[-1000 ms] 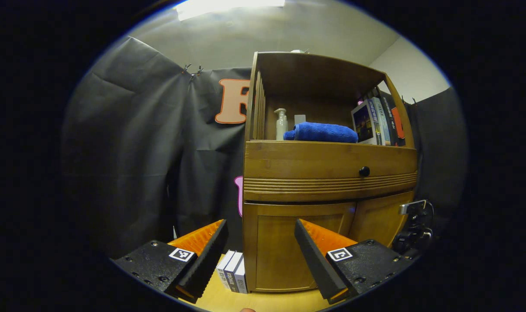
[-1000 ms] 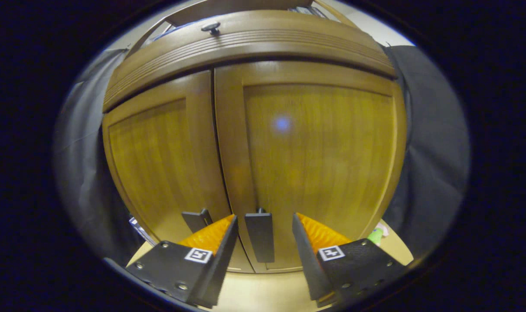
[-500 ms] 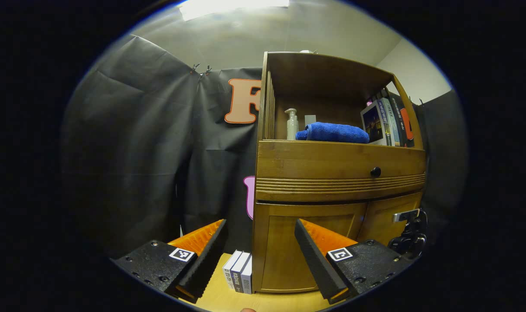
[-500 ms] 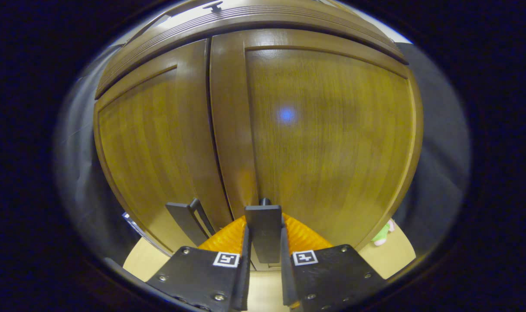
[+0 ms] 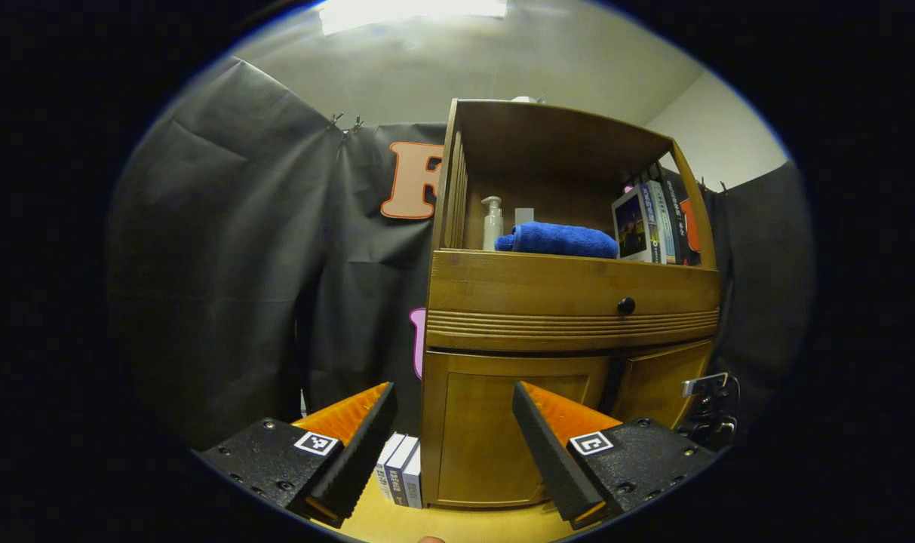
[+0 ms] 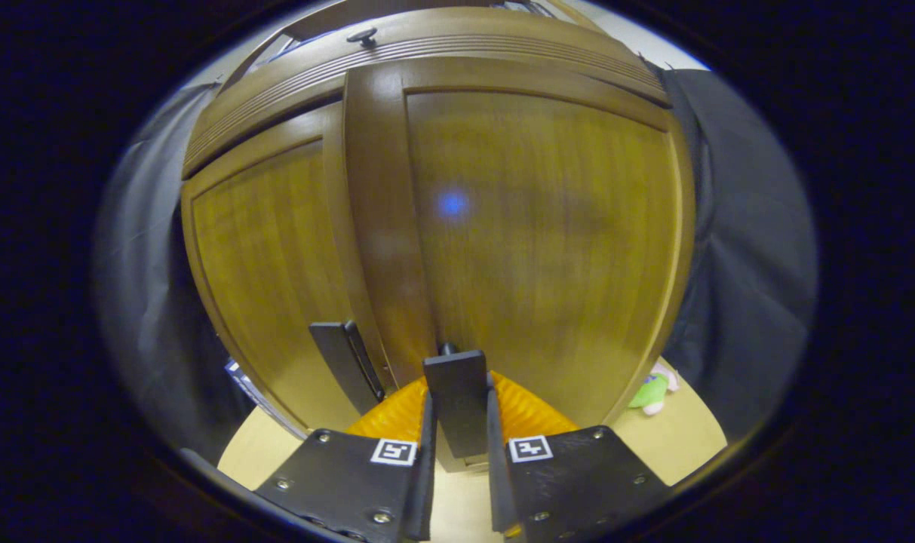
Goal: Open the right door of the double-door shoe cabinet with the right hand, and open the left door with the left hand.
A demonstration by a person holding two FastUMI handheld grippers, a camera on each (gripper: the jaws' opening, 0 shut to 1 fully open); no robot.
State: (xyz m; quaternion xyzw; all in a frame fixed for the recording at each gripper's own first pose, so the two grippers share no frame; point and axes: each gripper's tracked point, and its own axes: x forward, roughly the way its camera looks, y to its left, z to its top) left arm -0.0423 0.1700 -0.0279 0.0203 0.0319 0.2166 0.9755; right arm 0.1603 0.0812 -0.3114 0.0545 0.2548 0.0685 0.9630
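Wooden right door (image 6: 540, 226) swings as my right gripper (image 6: 457, 460) clenches its handle (image 6: 457, 400); my left gripper (image 5: 453, 445) waits, jaws released.

Black screw-studded tongs (image 6: 457, 460) with square markers

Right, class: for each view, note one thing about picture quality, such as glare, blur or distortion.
Left gripper view: a ceiling light blows out to white at the top, and the cabinet bows. Right gripper view: the right door is smeared soft, with a small blue flare spot on it.
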